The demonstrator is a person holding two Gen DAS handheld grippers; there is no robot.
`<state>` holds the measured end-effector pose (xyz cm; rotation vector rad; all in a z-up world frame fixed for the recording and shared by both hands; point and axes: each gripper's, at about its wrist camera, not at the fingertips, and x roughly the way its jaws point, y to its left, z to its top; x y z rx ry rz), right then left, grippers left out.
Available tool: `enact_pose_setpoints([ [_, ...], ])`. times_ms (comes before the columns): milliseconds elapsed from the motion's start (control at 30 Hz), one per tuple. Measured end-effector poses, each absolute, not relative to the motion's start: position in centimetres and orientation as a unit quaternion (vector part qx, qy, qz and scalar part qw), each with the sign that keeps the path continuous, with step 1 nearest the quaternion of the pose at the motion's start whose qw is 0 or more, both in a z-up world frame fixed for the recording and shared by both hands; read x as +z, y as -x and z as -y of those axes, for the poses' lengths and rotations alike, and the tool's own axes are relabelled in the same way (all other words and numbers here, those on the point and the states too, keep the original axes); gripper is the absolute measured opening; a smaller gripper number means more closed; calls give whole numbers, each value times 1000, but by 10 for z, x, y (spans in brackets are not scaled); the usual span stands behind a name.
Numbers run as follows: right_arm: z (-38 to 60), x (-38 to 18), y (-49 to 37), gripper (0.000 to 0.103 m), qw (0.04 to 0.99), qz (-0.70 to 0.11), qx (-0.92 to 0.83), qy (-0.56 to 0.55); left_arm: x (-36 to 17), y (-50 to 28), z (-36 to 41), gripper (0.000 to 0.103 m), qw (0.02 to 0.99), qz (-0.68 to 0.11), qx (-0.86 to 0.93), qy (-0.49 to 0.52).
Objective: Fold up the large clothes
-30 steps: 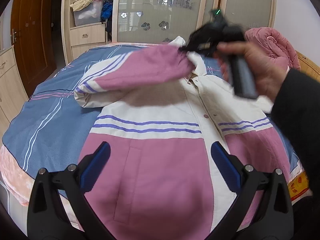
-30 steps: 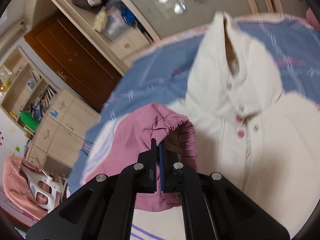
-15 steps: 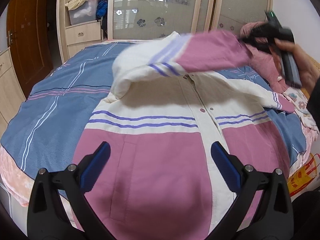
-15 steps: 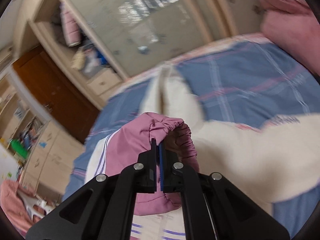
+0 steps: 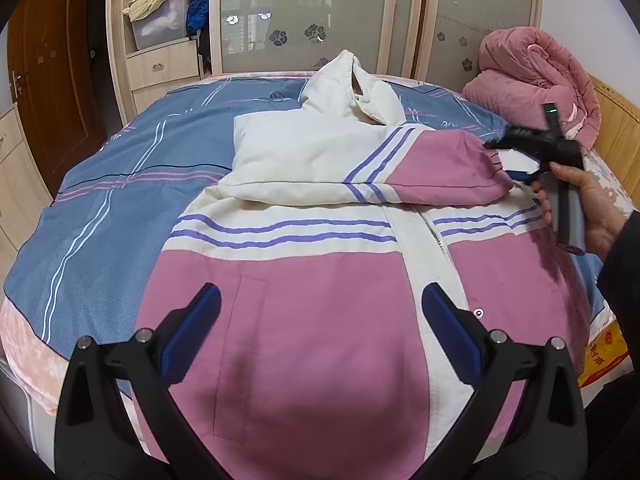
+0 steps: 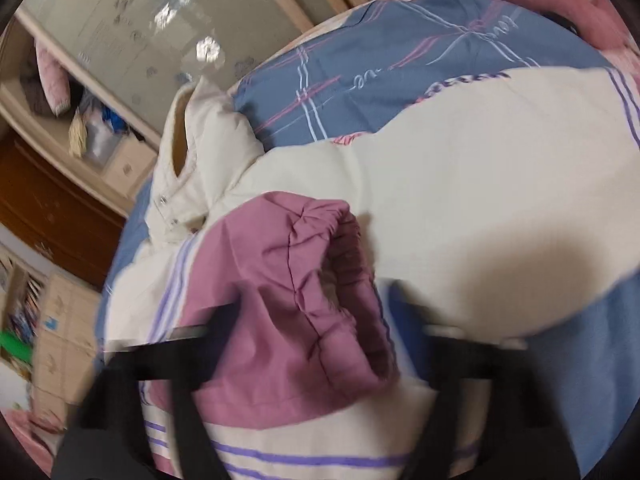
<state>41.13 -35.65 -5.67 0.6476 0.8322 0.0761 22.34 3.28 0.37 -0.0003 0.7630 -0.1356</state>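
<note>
My jacket (image 5: 304,264) lies spread on the bed (image 5: 100,200), one sleeve (image 5: 400,168) folded across its chest. Both my grippers' jaws stand wide, empty: left (image 5: 316,336) over the hem, right (image 6: 316,344) beside the cuff (image 6: 340,280). Other sleeve and body remain unfolded.

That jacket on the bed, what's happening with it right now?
A person is folding the jacket, which lies front up on the bed. One sleeve is laid across the chest, its pink cuff by the right gripper, whose jaws stand apart around the cuff rather than clamped on it. The left gripper hovers open over the jacket's lower front, holding nothing.
</note>
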Motion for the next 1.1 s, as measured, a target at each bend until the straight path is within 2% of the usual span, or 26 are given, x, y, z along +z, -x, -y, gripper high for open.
enact_pose_setpoints([
  [133, 367, -15, -354, 80, 873, -331, 94, -345, 1, -225, -37, 101, 923, -377, -69, 18],
  [200, 356, 1, -314, 81, 882, -328, 115, -317, 2, -223, -39, 101, 924, -376, -71, 28],
  [300, 328, 25, -245, 92, 898, -333, 111, -265, 8, -216, -40, 101, 927, -367, -74, 34],
  [367, 311, 37, -208, 95, 912, -317, 108, -235, 16, -207, -39, 101, 933, -350, -77, 32],
  [500, 289, 33, -151, 98, 940, -289, 78, -164, 28, -194, -40, 101, 945, -320, -67, 28],
  [667, 282, 13, -134, 98, 942, -298, 72, -137, 28, -185, -42, 101, 950, -307, -58, 23],
  [1100, 289, 11, -133, 98, 942, -293, 85, -139, 17, -186, -34, 101, 946, -319, -58, 9],
])
